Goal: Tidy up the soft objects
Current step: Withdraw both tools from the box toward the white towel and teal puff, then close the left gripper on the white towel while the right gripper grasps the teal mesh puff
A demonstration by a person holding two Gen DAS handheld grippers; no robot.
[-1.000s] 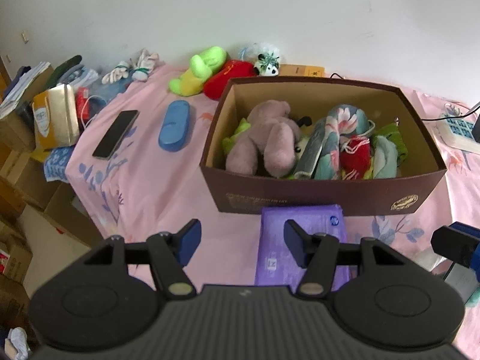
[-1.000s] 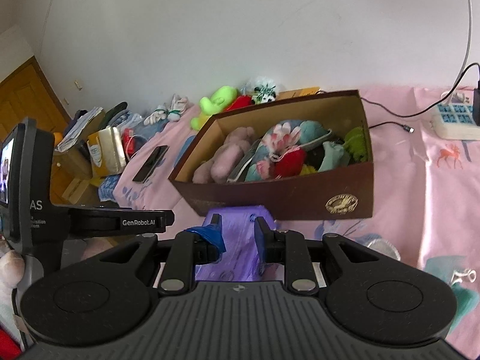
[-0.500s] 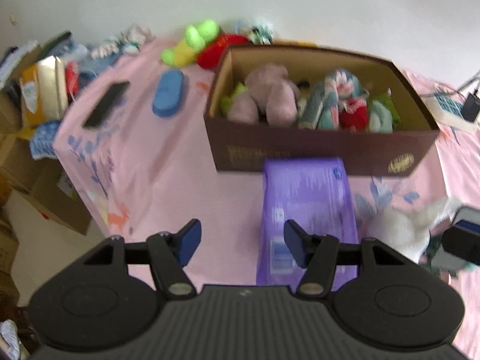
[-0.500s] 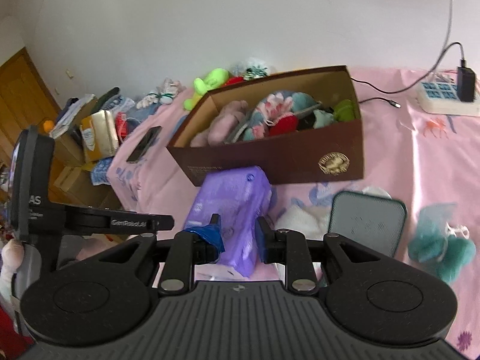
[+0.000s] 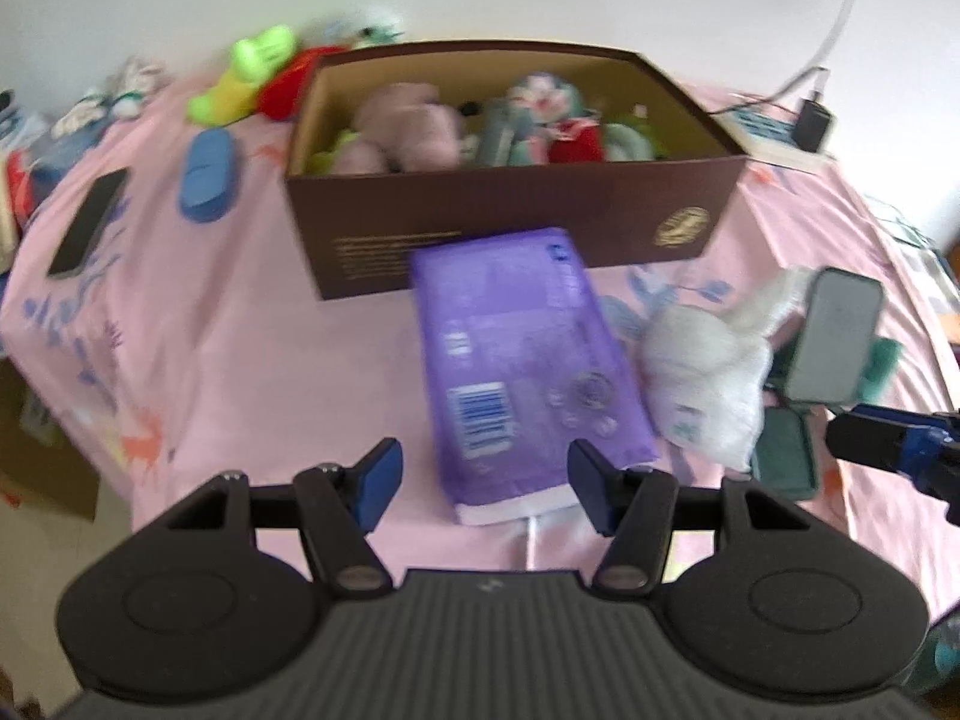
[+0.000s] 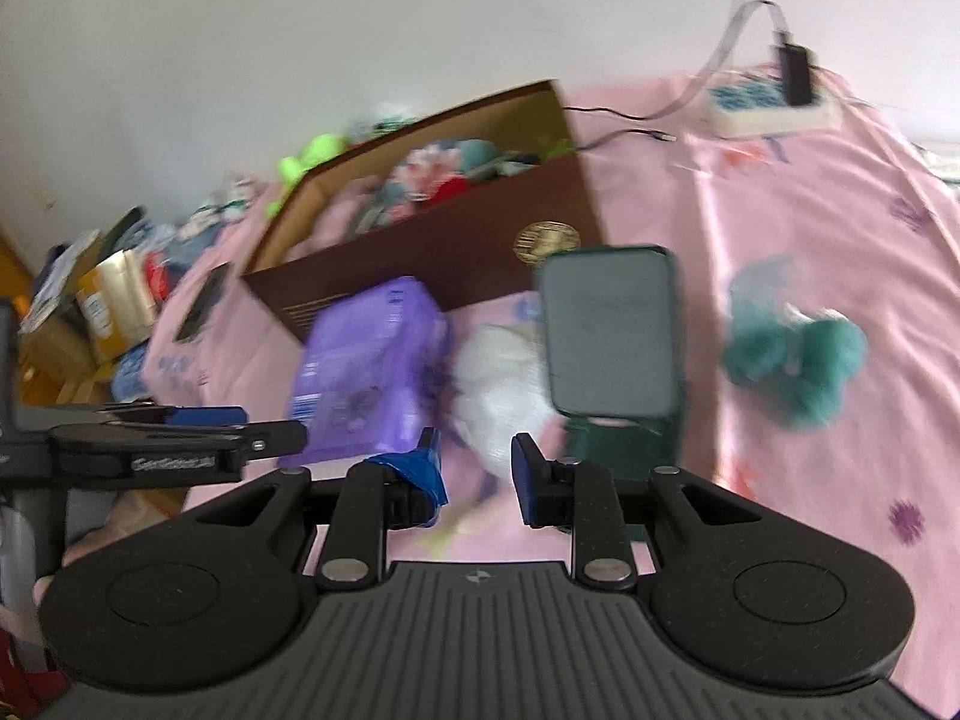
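A pink printed bedsheet [image 5: 198, 324] fills both views, and on it, in the upper middle of the left wrist view, sits a brown cardboard box [image 5: 510, 222] already stuffed with plush toys.

Just in front of the box, centre of that frame, lies a purple plastic-wrapped pack [image 5: 516, 360], its far end touching or nearly touching the box wall. It looks light and squashy under a slick film, so I'd judge a grip across its narrow width, near the closer end, would hold better than a pinch on the wrapper seam.

To the right of the pack, right of centre, a white fluffy plush [image 5: 708, 366] lies crumpled; it should compress easily and can be taken anywhere on its bulk. A grey-green phone stand [image 6: 612, 348] leans just beside it, close enough to get bumped. Far right in the right wrist view a teal fuzzy toy [image 6: 792, 354] rests well apart from the others.

The left gripper [image 5: 485, 483] hangs at the bottom of its frame with its jaws spread wide on either side of the pack's near end, not touching it. The right gripper [image 6: 474, 474] has only a narrow gap between its jaws, which have just been opening a little, and nothing is between them; it points toward the white plush.
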